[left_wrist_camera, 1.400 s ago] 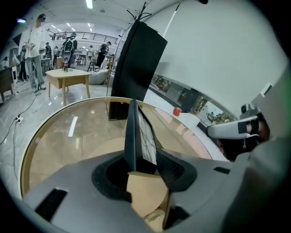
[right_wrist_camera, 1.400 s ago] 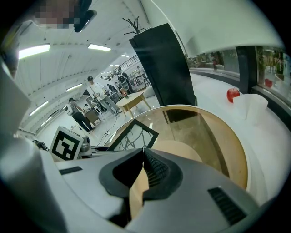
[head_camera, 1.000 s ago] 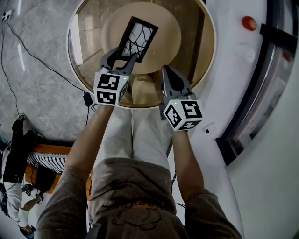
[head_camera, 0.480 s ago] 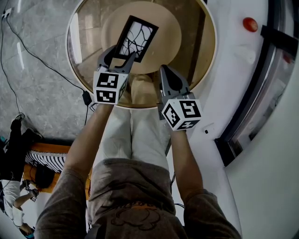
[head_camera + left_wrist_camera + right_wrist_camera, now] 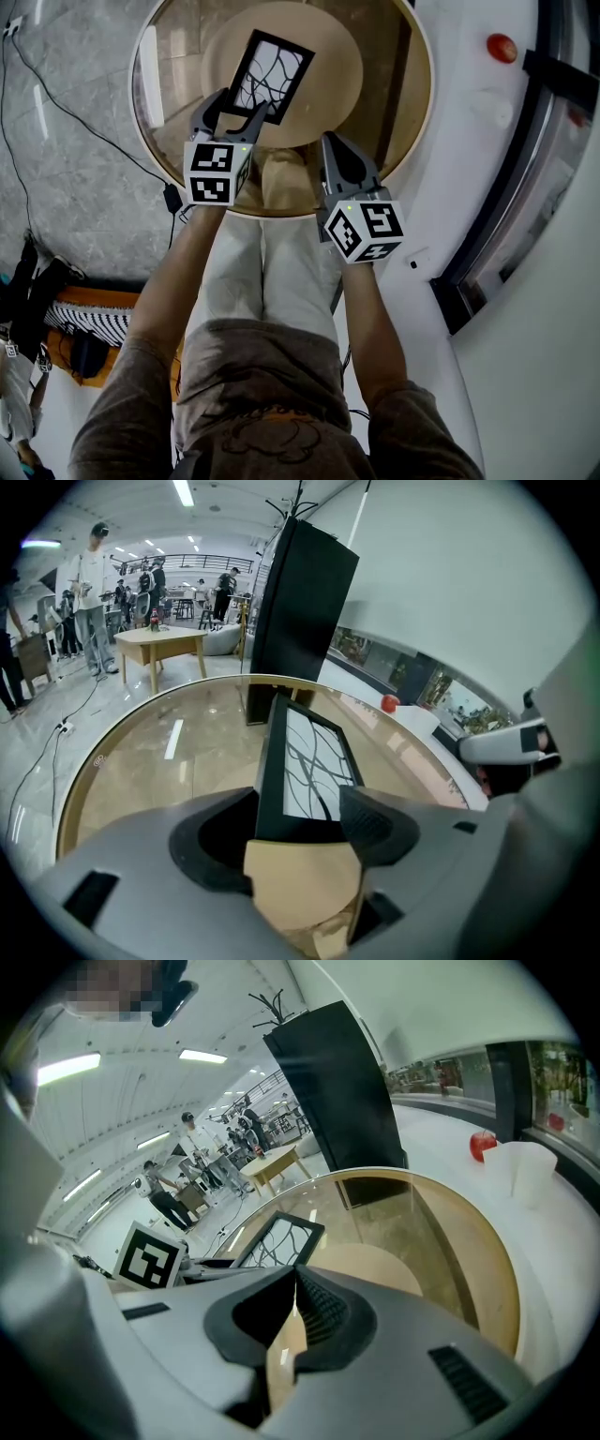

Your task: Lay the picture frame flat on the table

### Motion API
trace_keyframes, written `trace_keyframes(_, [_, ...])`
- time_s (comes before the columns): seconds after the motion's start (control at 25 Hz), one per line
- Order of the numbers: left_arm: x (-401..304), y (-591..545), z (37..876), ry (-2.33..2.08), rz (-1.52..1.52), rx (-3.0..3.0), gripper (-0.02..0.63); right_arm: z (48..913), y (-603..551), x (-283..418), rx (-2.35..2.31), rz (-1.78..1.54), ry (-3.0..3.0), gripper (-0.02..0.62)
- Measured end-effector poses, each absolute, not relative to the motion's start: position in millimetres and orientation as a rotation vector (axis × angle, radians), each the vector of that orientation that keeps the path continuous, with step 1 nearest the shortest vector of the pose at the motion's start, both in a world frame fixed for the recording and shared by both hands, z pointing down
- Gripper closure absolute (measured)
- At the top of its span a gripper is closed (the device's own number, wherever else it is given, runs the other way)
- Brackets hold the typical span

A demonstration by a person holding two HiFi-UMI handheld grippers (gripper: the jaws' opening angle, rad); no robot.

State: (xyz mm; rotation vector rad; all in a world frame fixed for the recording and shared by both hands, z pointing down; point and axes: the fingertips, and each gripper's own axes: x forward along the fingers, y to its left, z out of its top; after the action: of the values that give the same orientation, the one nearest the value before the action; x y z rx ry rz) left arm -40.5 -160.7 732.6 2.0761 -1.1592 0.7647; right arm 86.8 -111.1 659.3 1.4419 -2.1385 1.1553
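The black picture frame (image 5: 272,75), with a white picture of dark curved lines, lies on the round glass table (image 5: 142,103). In the left gripper view the frame (image 5: 314,771) stretches away from me on the glass (image 5: 169,752). My left gripper (image 5: 242,101) sits at its near end with the jaws opening. That near edge is between them (image 5: 300,803), and the pads do not press on it. My right gripper (image 5: 330,142) hovers to the right, over the table's near edge, shut and empty (image 5: 295,1283). It sees the frame (image 5: 277,1237) to its left.
A white curved counter (image 5: 469,141) wraps the table's right side, with a red object (image 5: 500,47) and a white cup (image 5: 525,1168) on it. A tall black column (image 5: 300,602) stands beyond the table. Cables (image 5: 84,122) run over the floor at left. People stand far off.
The left gripper's jaws have spread wider at the frame's near end and the gripper has shifted a little left. The frame has moved slightly. The right gripper has stayed put.
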Motion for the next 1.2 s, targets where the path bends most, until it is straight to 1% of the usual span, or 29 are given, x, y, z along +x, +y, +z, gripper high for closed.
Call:
trace_keyframes(0.2, [-42, -161, 738, -1.168, 0.733, 2.041, 0.314, 663, -109, 90, 1.445, 1.158, -2.133, 0.575])
trace_keyframes(0.72, [-37, -162, 743, -1.175, 0.766, 2.042, 0.305, 667, -110, 94, 1.436, 1.175, -2.131, 0.575])
trace_keyframes(0.92, [-37, -162, 746, -1.185, 0.841, 2.058, 0.304, 668, -109, 94, 1.436, 1.180, -2.127, 0.575])
trace_keyframes(1.2, [-38, -163, 744, -1.203, 0.798, 2.044, 0.304, 668, -109, 99, 1.449, 1.185, -2.125, 0.575])
